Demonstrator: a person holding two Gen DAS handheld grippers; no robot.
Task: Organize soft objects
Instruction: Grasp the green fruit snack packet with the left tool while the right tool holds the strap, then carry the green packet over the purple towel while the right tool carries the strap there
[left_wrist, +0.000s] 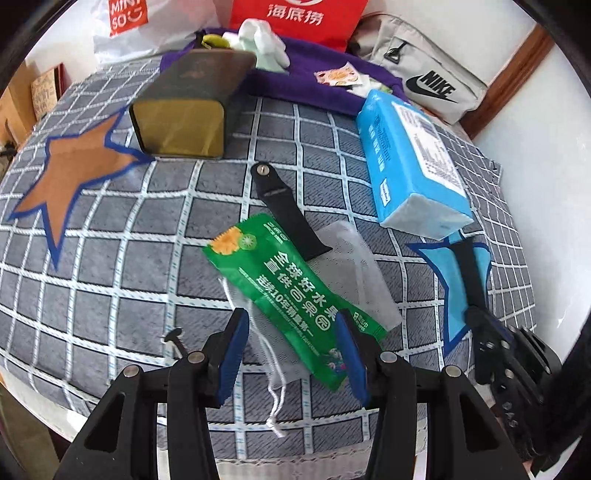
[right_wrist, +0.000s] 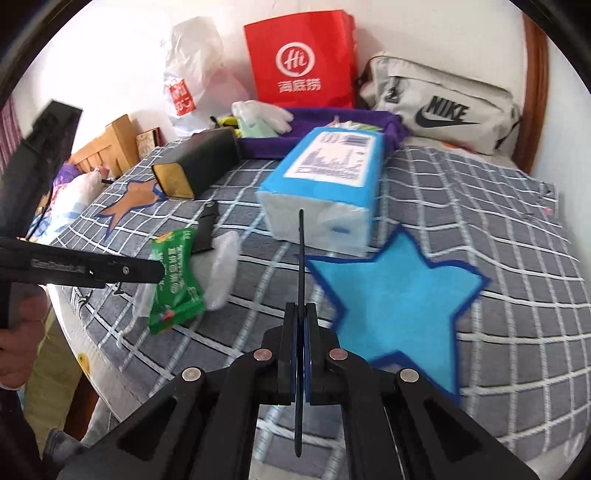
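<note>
Two blue pads (left_wrist: 345, 347) straddling green packet (left_wrist: 291, 288), right gripper (right_wrist: 301, 317) pinching black strap (right_wrist: 301, 258)

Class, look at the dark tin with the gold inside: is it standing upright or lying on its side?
On its side. The tin lies lengthwise on the checked cover, its gold-lined open mouth facing sideways toward the camera; nothing is visible inside it.

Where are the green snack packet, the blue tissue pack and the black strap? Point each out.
green snack packet (left_wrist: 291, 280): left wrist view, printed middle.
blue tissue pack (right_wrist: 325, 173): right wrist view, white label.
black strap (left_wrist: 284, 210): left wrist view, mid-length.
</note>
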